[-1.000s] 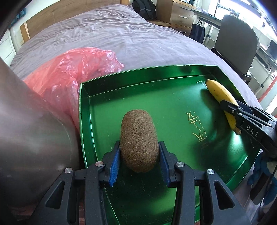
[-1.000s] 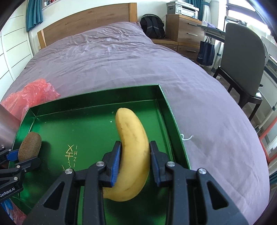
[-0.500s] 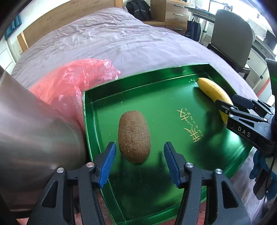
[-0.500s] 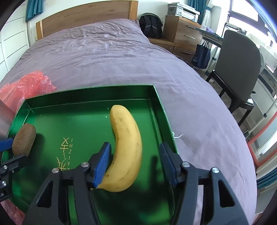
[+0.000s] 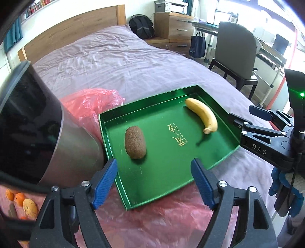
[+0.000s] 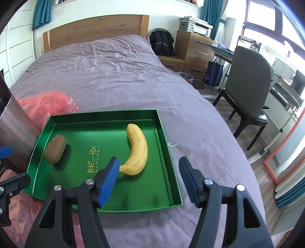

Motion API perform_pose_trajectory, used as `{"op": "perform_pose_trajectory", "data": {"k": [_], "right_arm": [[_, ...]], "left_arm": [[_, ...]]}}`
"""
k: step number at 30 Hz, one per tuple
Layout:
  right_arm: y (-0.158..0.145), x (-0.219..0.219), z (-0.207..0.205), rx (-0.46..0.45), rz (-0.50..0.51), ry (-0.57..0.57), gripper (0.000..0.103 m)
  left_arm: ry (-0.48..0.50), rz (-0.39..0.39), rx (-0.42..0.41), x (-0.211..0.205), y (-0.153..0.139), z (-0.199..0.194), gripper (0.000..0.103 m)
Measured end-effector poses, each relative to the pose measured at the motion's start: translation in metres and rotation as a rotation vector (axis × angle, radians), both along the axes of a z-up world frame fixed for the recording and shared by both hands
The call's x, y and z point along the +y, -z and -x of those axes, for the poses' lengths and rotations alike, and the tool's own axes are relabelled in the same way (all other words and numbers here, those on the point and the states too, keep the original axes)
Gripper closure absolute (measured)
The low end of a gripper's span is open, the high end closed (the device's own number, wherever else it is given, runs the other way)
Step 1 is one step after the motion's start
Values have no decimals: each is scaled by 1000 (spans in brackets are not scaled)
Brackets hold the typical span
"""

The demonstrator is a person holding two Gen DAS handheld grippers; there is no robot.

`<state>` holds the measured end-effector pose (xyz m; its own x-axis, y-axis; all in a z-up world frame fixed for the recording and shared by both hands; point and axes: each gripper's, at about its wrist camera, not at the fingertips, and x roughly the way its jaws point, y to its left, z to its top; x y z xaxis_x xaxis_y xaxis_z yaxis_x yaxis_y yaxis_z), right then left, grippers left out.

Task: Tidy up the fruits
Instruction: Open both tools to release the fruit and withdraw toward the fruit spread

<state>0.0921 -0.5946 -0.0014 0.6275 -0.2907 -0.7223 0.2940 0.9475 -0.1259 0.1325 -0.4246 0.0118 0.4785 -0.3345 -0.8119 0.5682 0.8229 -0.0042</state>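
A bed with a wrinkled mauve sheet fills the middle, its wooden headboard against a white wall. Upper right: a black backpack, wooden drawers bearing a printer, a grey chair, teal curtains, bright windows, wood floor

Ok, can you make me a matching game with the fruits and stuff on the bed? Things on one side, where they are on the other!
Things:
1. fuzzy brown kiwi
2. curved yellow banana
3. crinkly red plastic bag
4. shiny green metal tray

Places:
A. on the right side of the tray, as the right wrist camera sees it
B. on the purple bed cover, holding both fruits
C. on the left side of the tray, in that same view
D. outside the tray, past its far left corner

Pairs: 1-C, 2-A, 3-D, 4-B
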Motion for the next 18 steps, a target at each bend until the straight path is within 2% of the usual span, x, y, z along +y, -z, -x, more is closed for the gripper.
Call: {"op": "perform_pose_trajectory", "data": {"k": [6, 18], "right_arm": [[-18, 13, 34, -22, -4, 1, 7], [-44, 79, 99, -60, -19, -100, 6]], "left_arm": [[15, 21, -23, 24, -19, 30, 24], [-33, 39, -91, 103, -31, 94, 24]]}}
